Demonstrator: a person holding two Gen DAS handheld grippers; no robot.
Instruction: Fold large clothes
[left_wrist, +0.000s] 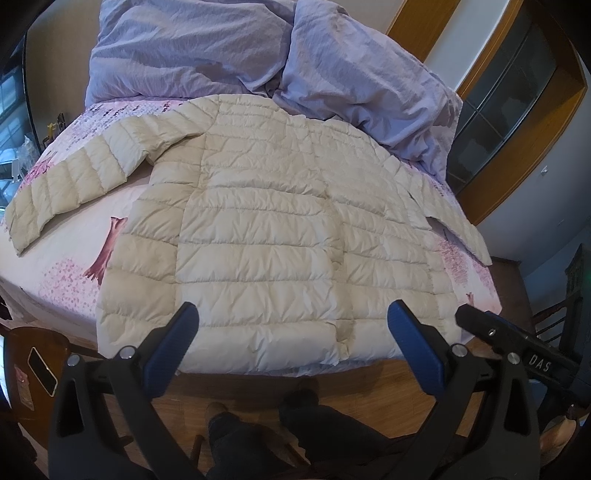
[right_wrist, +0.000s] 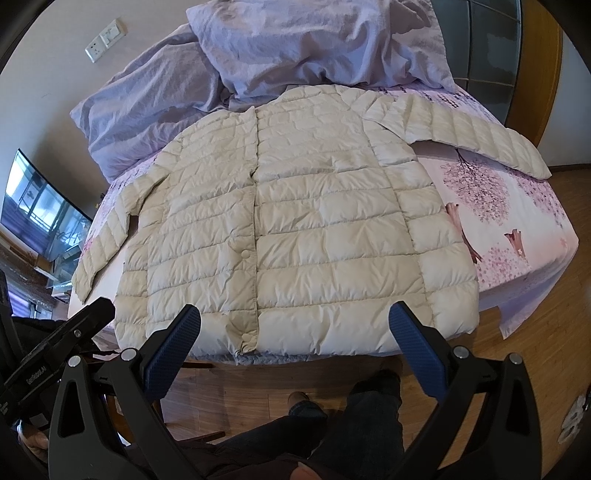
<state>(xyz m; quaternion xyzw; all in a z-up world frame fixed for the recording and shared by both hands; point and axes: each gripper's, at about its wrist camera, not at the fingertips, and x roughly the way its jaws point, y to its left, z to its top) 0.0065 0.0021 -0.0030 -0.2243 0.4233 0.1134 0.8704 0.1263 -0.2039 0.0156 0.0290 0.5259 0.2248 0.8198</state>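
Note:
A cream quilted puffer jacket (left_wrist: 266, 229) lies flat, front up, on the bed, collar toward the pillows, hem at the near edge. It also shows in the right wrist view (right_wrist: 295, 236). Both sleeves are spread out: one sleeve (left_wrist: 70, 184) to the left, the other sleeve (right_wrist: 461, 136) to the right. My left gripper (left_wrist: 291, 317) is open and empty, held just above the hem. My right gripper (right_wrist: 295, 317) is open and empty, also over the hem. The right gripper's tip shows in the left wrist view (left_wrist: 476, 321).
The bed has a pink floral sheet (right_wrist: 517, 221). A crumpled lavender duvet and pillows (left_wrist: 229, 48) lie at the head. A wooden stool with a phone (left_wrist: 40, 369) stands at the left. The person's legs (right_wrist: 332, 424) stand on the wood floor below.

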